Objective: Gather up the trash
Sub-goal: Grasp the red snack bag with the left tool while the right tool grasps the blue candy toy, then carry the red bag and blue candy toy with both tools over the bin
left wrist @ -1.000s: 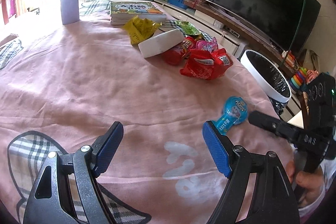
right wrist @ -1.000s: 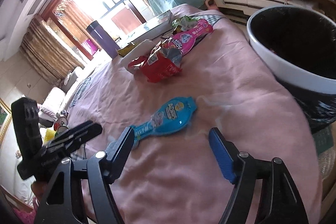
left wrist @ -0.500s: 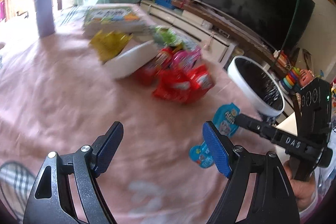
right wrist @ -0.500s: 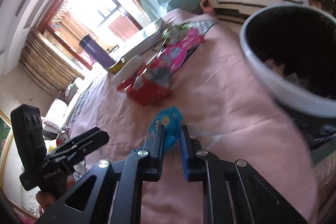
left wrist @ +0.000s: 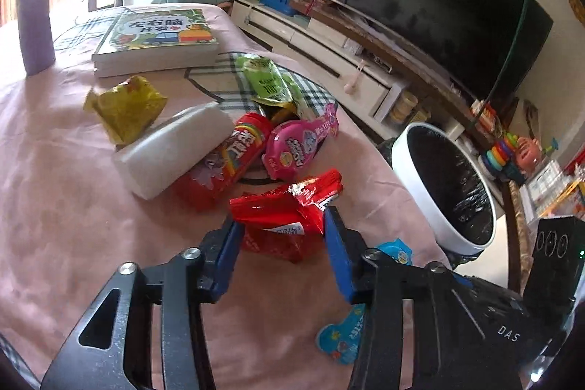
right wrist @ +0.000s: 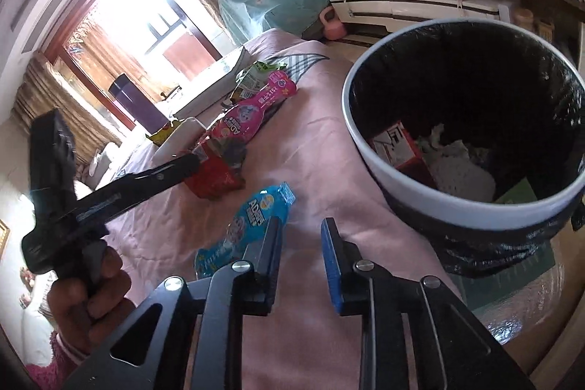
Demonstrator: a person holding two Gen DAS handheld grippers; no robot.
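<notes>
Blue rubber pads on the black left gripper (left wrist: 279,243), closed about halfway, pressing both flanks of a crinkled red foil snack packet (left wrist: 289,222) lying on the pink cloth-covered table (left wrist: 65,214). Torn, silvery mouth of the packet aimed toward 1 o'clock, long axis running roughly 9 to 3 across the jaws.

From the right wrist, the same tool (right wrist: 197,163) seen side-on as a long black bar gripped by the left hand (right wrist: 87,309), tip buried in the red packet (right wrist: 215,178). Not visible from the left wrist.

Right gripper (right wrist: 301,236) parted by a narrow gap, holding nothing. Just beside its left finger, at 10 o'clock, a flat glossy blue plastic blister wrapper (right wrist: 256,214), long axis from 7 to 1 o'clock, wider round end toward 1. In the left view only fragments of it (left wrist: 343,335) showing, the rest hidden behind the finger.

Further out at 2 o'clock, a round white-rimmed bin with a black liner (right wrist: 365,134), off the table edge. Contents shown only in the right view: a red-and-white carton and crumpled white paper. In the left view, just the dark liner inside the rim (left wrist: 402,148).

Beyond the red packet at 11 to 12 o'clock in the left view: a red cylindrical sweet tube (left wrist: 234,156), a pink blister wrapper (left wrist: 292,148), a white foam block (left wrist: 172,148), a yellow crumpled wrapper (left wrist: 124,105), a green pouch (left wrist: 267,83).
</notes>
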